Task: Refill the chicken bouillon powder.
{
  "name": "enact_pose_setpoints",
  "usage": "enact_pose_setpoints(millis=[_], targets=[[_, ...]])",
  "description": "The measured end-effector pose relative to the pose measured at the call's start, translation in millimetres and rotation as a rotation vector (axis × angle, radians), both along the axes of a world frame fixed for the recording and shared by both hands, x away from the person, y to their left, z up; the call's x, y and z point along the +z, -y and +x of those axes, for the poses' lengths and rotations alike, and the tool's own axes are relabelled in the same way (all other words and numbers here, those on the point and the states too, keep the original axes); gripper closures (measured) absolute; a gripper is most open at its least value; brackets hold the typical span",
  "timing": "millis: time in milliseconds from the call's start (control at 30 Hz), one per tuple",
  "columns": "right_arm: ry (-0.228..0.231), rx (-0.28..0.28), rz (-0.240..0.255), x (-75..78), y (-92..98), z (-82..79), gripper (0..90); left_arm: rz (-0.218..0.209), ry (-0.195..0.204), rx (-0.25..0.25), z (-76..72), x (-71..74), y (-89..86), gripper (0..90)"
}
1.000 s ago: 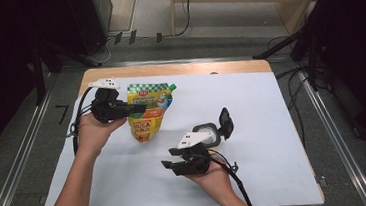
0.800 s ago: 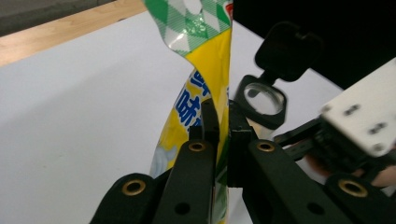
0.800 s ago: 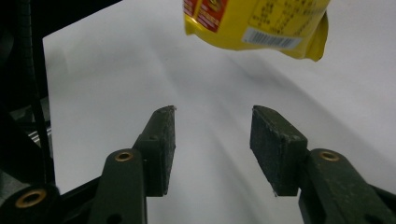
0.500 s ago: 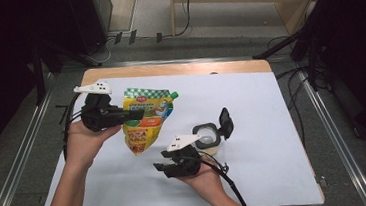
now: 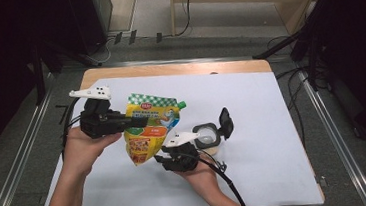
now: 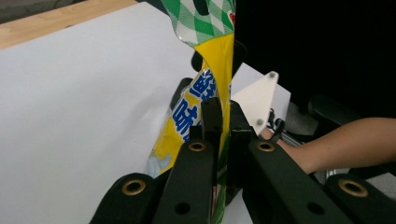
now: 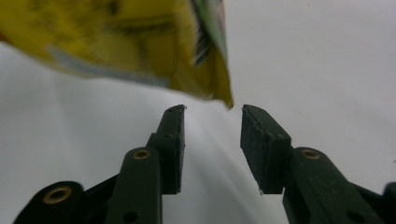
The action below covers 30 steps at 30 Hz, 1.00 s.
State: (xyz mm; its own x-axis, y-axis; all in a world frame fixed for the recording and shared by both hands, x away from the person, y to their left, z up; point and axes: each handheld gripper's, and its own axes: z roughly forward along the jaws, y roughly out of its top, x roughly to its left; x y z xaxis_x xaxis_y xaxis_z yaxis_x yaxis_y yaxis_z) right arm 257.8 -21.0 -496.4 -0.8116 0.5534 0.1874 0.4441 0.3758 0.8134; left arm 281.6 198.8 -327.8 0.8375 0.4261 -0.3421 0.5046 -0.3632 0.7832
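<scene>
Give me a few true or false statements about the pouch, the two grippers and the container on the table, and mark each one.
1. The left gripper is shut on the yellow and green pouch. True.
2. The pouch lies flat on the white table cover. False: it hangs lifted, with its lower corner free in the right gripper view.
3. The right gripper clamps the pouch. False: its jaws have just been closing, but the pads stand apart just below the pouch's corner.
4. The small round container has its black lid flipped open. True.
5. The container stands left of the pouch in the high view. False: it stands to the right.
</scene>
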Motion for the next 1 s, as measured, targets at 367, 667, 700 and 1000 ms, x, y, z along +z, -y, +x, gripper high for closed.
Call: enact_pose_setpoints(millis=[367,667,700,1000], targets=[[0.032,-0.081,0.071,-8.9,10.5,-3.3,81.9,-0.014,-0.004,-0.047,-5.6,1.5,15.7,90.0],[0.052,-0.108,0.107,-15.4,10.9,-6.1,81.3,-0.109,-0.06,-0.064,-5.5,4.4,11.8,90.0],[0.064,-0.107,0.125,-14.4,11.6,-7.2,81.1,-0.114,-0.068,-0.064,-5.3,4.1,12.2,90.0],[0.111,-0.099,0.16,-11.1,12.4,-14.3,79.0,-0.108,-0.091,-0.024,-0.2,-4.3,15.4,90.0]])
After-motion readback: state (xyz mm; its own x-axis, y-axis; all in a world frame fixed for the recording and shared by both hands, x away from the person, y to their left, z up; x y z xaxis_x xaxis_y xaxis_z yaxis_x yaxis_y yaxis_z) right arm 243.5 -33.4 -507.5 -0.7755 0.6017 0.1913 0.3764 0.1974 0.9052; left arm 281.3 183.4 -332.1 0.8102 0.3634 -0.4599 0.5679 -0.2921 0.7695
